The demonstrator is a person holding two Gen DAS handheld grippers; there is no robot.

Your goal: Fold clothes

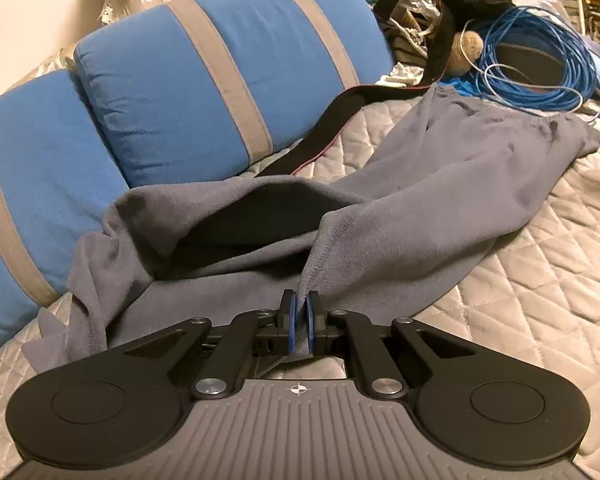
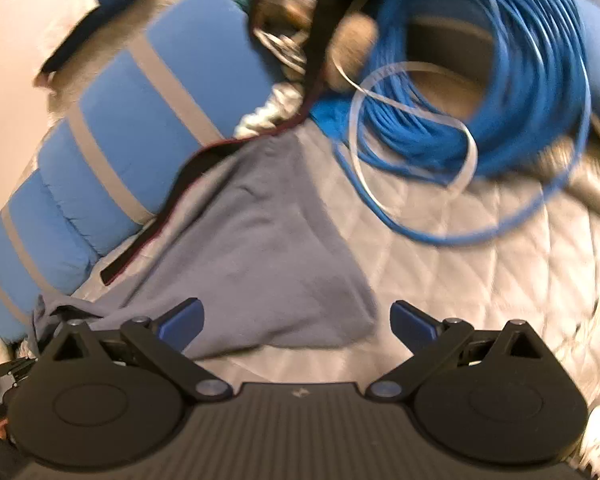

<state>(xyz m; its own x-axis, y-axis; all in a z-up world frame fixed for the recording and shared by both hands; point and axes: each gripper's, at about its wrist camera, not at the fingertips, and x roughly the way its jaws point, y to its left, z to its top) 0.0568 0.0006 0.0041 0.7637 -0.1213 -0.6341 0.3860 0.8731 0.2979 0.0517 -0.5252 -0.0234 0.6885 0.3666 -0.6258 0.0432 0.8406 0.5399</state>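
1. My left gripper [image 1: 300, 312] is clamped on a pinch of the soft grey fleece garment [image 1: 400, 208], its blue pads [image 1: 290, 322] squeezed together with a ridge of cloth rising from between them.
2. The garment lies spread on the pale quilted bedspread [image 1: 540, 264], running from just ahead of me toward the coil of blue cable [image 1: 536, 64], with its left side bunched against the blue cushions with grey stripes [image 1: 188, 92]. A black strap with a dark red edge [image 1: 320, 128] lies along its far side.
3. My right gripper [image 2: 298, 326] has its jaws spread wide and empty, hanging over the near corner of the garment [image 2: 284, 264]; that view is blurred.
4. I judge this as the opening step of a fold: one edge is secured, the second not yet.
5. Next I would need the right gripper set down on a matching edge and closed, so both can lift and carry the cloth over together.
6. I would keep clear of the cable, near the far hem.
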